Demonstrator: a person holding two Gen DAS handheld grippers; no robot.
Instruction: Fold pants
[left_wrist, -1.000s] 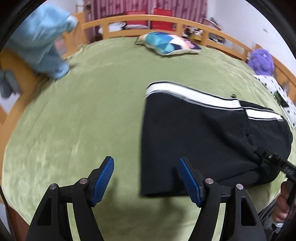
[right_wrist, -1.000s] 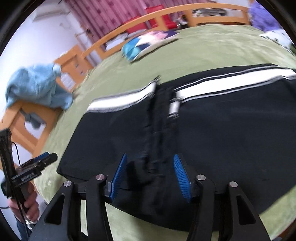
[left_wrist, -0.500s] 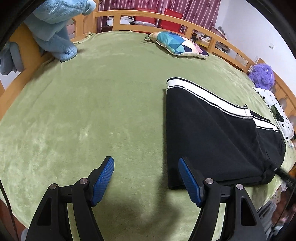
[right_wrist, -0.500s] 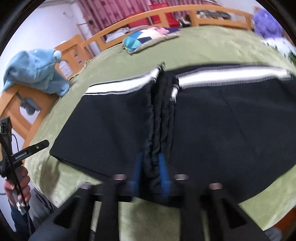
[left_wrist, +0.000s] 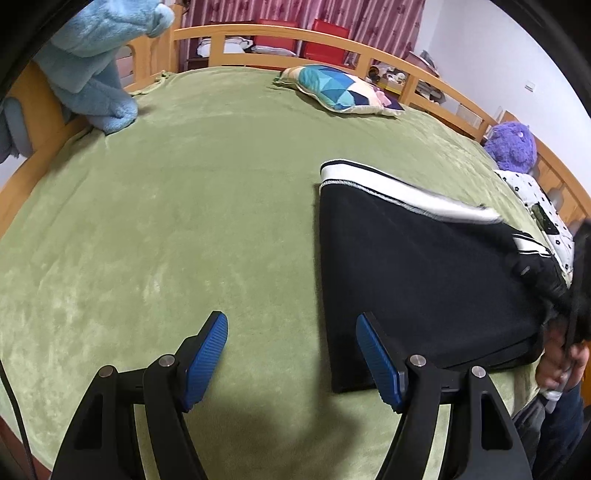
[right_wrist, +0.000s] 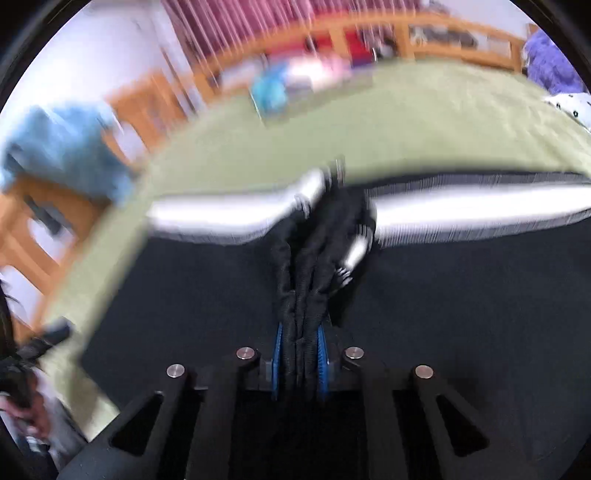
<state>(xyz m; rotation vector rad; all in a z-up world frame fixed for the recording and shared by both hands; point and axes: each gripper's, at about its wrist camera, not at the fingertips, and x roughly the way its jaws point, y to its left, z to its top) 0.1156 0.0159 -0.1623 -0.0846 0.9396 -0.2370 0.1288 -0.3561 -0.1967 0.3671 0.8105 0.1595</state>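
Observation:
Black pants (left_wrist: 417, 273) with a white side stripe lie partly folded on the green bed cover (left_wrist: 184, 206), at the right of the left wrist view. My left gripper (left_wrist: 291, 354) is open and empty, just left of the pants' near corner. In the right wrist view my right gripper (right_wrist: 299, 354) is shut on a bunched fold of the black pants (right_wrist: 461, 302) and lifts it. That view is blurred by motion.
A blue plush blanket (left_wrist: 99, 66) hangs over the wooden bed rail (left_wrist: 236, 33) at the far left. A patterned pillow (left_wrist: 340, 88) lies at the back. A purple plush toy (left_wrist: 513, 144) and a dotted white cloth (left_wrist: 532, 195) sit at the right edge.
My right gripper has shut on the bunched middle of the pants and is pulling it up. My left gripper has drifted left, away from the pants, still open.

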